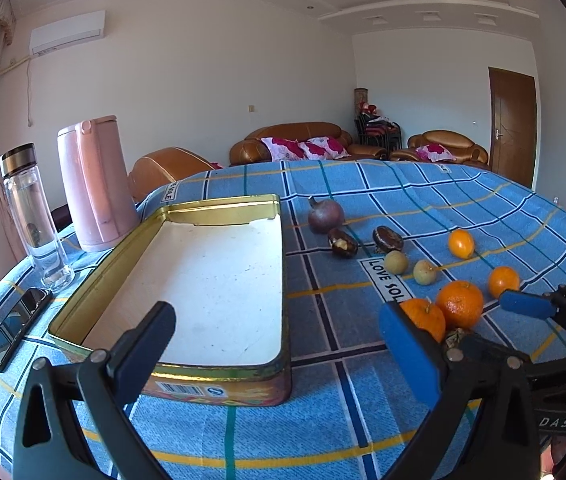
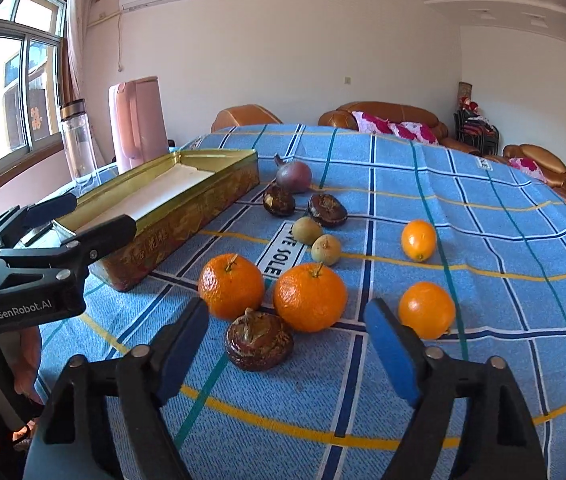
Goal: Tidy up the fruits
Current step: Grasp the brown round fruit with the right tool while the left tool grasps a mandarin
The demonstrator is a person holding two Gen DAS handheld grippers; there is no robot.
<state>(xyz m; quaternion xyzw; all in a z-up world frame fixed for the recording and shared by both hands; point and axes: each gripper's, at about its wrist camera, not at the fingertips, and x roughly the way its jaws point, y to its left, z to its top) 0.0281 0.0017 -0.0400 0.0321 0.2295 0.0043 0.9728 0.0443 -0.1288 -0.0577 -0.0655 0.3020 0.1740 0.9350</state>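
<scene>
At the far left of the counter [image 1: 483, 208], covered in a blue plaid cloth, a dark phone [image 1: 17, 326] lies flat beside a clear glass bottle [image 1: 37, 216] and a pink kettle [image 1: 95, 184]. Next comes an open gold tin [image 1: 219, 200], its pale bottom bare, with the left gripper [image 1: 279, 336] held above its near end, fingers spread wide apart and holding nothing. Right of the tin the fruits lie loose on the cloth: a purple passion fruit [image 2: 293, 176] farthest back, two dark brown fruits [image 2: 279, 200] just in front of it, then two small greenish-tan round fruits [image 2: 307, 231] near a printed label. Closer still sit two stemmed mandarins [image 2: 310, 297] side by side, with another dark brown wrinkled fruit [image 2: 259, 339] touching them in front. The right gripper [image 2: 287, 348] hovers over this fruit, fingers wide apart and empty. Farther right lie a kumquat [image 2: 418, 239] and a small orange [image 2: 427, 310].
</scene>
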